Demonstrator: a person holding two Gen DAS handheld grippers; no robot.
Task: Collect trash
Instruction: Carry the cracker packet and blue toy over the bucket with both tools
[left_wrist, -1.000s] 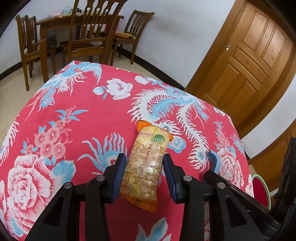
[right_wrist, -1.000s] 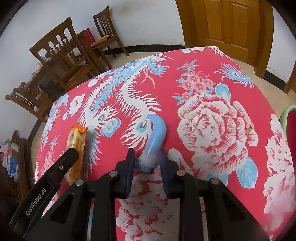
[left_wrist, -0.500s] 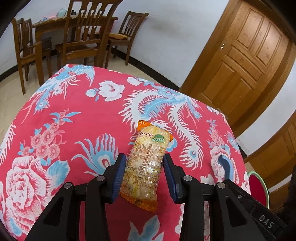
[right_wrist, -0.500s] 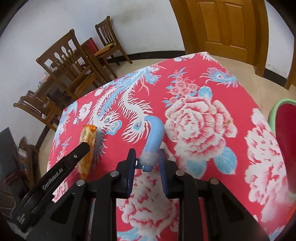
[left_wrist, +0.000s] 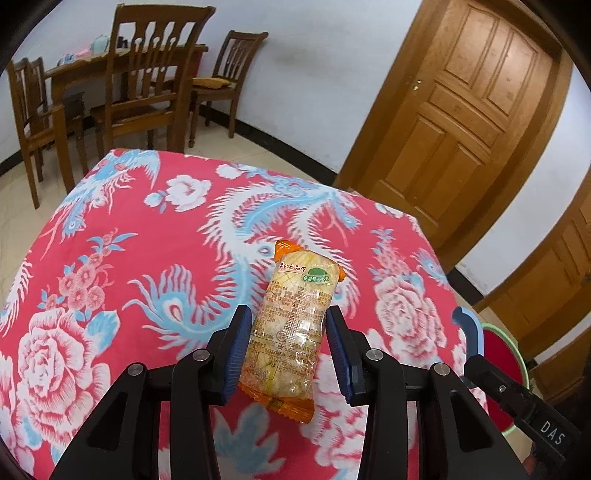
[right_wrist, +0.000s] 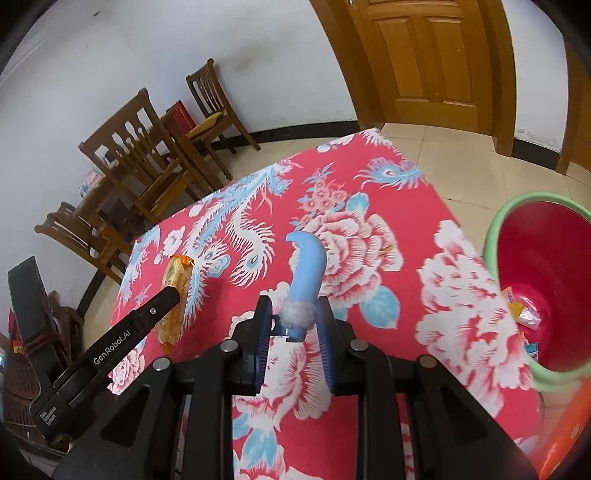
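Note:
My left gripper (left_wrist: 286, 328) is shut on a snack packet (left_wrist: 295, 325) with orange ends, held lengthwise above the red flowered tablecloth (left_wrist: 129, 240). The same snack packet (right_wrist: 173, 295) shows at the left of the right wrist view, in the left gripper (right_wrist: 173, 291). My right gripper (right_wrist: 295, 317) is shut on a curved light-blue plastic piece (right_wrist: 306, 269) with a frosted white end, lifted off the tablecloth (right_wrist: 369, 240). That blue piece (left_wrist: 471, 328) pokes in at the right of the left wrist view. A bin (right_wrist: 495, 229) with a green rim and red inside stands on the floor at the right, wrappers lying in it.
Wooden chairs (left_wrist: 147, 77) and a dining table (left_wrist: 74, 70) stand beyond the far table edge. Wooden doors (left_wrist: 472, 110) fill the right wall. The bin's rim (left_wrist: 515, 350) peeks past the table's right edge. An orange object (right_wrist: 565, 435) sits at the lower right.
Both grippers have risen and drifted toward the table's right side with their loads. The bin has come far into the right wrist view.

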